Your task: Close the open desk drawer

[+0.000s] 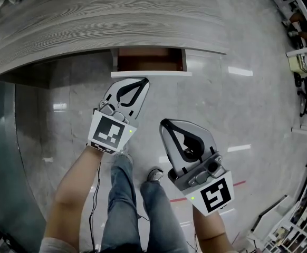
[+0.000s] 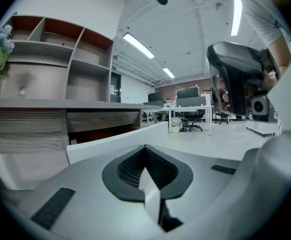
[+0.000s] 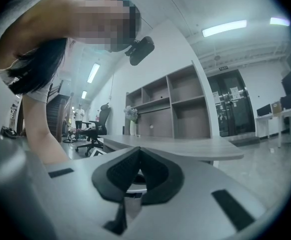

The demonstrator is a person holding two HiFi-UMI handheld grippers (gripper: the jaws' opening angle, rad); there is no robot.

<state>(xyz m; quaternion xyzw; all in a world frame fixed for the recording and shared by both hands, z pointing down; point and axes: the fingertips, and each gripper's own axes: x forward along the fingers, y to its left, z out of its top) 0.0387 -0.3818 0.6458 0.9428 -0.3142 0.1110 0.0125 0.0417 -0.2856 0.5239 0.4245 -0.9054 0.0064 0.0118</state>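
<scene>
The desk drawer [image 1: 150,60] stands pulled out from under the grey wood desk [image 1: 90,20], its brown inside open to view and its white front [image 1: 151,74] facing me. My left gripper [image 1: 143,80] is shut and empty, its tip right at the white front's left part, seemingly touching it. In the left gripper view the drawer front [image 2: 115,140] runs just beyond the shut left gripper [image 2: 145,148]. My right gripper [image 1: 165,122] is shut, empty, and hangs lower right, well short of the drawer. The right gripper view shows that gripper [image 3: 138,150] before the desk top [image 3: 185,146].
Glossy grey floor [image 1: 238,109] spreads below and right of the desk. My legs and shoes [image 1: 154,174] stand under the grippers. Shelving and furniture [image 1: 301,62] line the right edge. Wall shelves [image 2: 60,59] rise behind the desk; office chairs [image 3: 93,129] stand farther off.
</scene>
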